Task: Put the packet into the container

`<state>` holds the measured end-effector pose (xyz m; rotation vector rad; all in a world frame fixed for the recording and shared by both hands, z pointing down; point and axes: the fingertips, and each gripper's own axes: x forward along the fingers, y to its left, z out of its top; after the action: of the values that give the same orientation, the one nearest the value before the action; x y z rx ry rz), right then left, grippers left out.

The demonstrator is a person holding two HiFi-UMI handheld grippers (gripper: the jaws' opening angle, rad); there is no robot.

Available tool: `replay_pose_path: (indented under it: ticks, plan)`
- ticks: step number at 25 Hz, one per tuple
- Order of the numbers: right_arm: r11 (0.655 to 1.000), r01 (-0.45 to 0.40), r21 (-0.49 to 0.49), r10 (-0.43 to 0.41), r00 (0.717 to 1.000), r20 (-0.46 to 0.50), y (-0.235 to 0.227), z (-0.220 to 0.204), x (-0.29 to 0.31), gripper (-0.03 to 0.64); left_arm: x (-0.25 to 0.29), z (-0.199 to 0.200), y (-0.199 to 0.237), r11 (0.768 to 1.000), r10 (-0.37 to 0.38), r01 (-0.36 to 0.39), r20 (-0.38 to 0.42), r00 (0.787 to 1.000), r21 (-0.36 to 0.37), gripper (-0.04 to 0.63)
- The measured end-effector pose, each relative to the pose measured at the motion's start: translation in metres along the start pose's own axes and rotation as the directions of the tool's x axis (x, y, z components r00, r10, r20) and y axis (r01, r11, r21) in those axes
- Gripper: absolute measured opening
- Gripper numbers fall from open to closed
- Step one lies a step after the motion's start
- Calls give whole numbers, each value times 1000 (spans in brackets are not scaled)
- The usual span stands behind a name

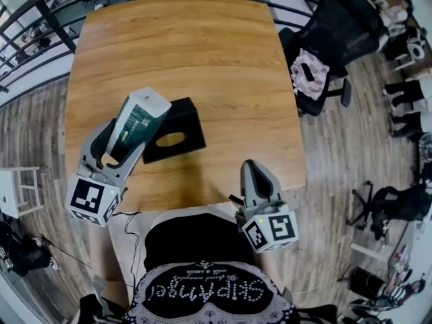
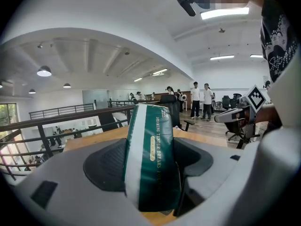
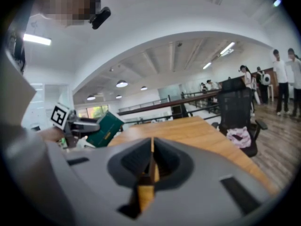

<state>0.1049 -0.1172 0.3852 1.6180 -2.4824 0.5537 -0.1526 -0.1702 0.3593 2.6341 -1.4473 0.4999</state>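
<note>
Across the middle of the head view, a large light-brown wooden table [image 1: 189, 59] is stretching from the near edge by the person out to a black metal railing [image 1: 40, 19] at its far left. Beyond the table's far right corner a black office chair [image 1: 337, 29] is standing on the plank floor, and a crumpled pink-and-white cloth [image 1: 309, 73] is lying on its seat. On the near left part of the table a black box-shaped container with an oval opening in its top [image 1: 177, 130] is sitting flat, a little in from the near edge. The grey left gripper with its marker cube [image 1: 116, 144] is hovering just left of this container, angled towards the far right, and its jaws are pressing on the two sides of a dark green packet with a white band and gold lettering [image 1: 138, 121]. The packet is being held in the air by its lower part, tilted, with its white far end leaning over the container's left edge; whether it is touching the container I cannot tell. The left gripper view is showing the packet standing on edge between the dark jaw pads, filling the gap. The grey right gripper [image 1: 252, 167] is hanging over the table's near edge, well to the right of the container, pointing to the far side, and its jaws are meeting in a thin line with nothing between them.
</note>
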Motion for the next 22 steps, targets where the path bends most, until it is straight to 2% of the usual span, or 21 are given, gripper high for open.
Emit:
replay_pose_path:
  ticks: [7,16,22]
  plan:
    - [999,45,15,-45,999,0,-14,-3,-7,38,31,-12,-13,996,-93,92,-38,995,-18,336]
    - [996,84,30,-84,996,-16,-21,-8,-10,37,58,-41,-22,986,-167,165,-112,979,-31,336]
    - [995,92,34,-91,996,-23,-22,-11,-7,38,69,-59,-27,982,-190,186,-145,971,-38,336]
